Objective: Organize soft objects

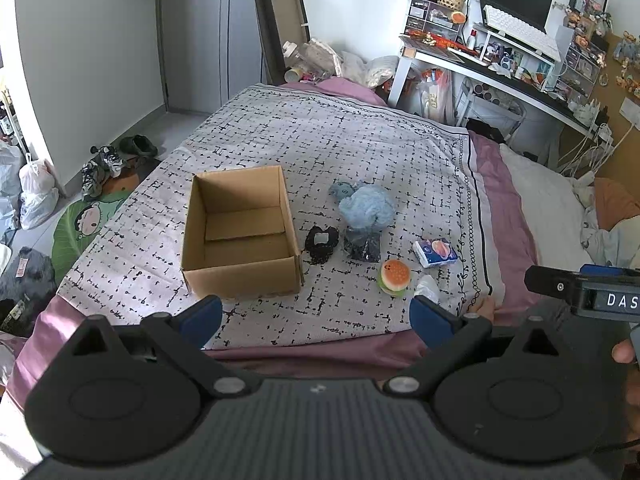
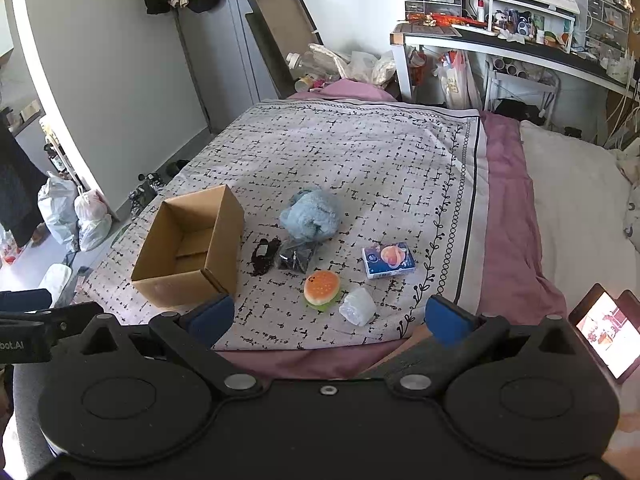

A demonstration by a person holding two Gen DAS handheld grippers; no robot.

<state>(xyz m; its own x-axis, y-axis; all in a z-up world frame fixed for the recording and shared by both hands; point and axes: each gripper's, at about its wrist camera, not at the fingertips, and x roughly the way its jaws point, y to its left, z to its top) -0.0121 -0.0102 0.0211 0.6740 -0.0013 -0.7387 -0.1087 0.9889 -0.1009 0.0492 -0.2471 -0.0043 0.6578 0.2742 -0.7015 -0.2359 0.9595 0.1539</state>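
At twelve o'clock from my spread right gripper, I'd pinch the burger toy gently, mid-body, toward the box.

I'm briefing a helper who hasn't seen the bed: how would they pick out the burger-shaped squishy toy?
Start at the open cardboard box on the patterned blanket; the soft things lie to its right. The burger toy sits at the near edge of that cluster, beside a small clear-wrapped white packet. It alone is round with an orange bun and green rim.
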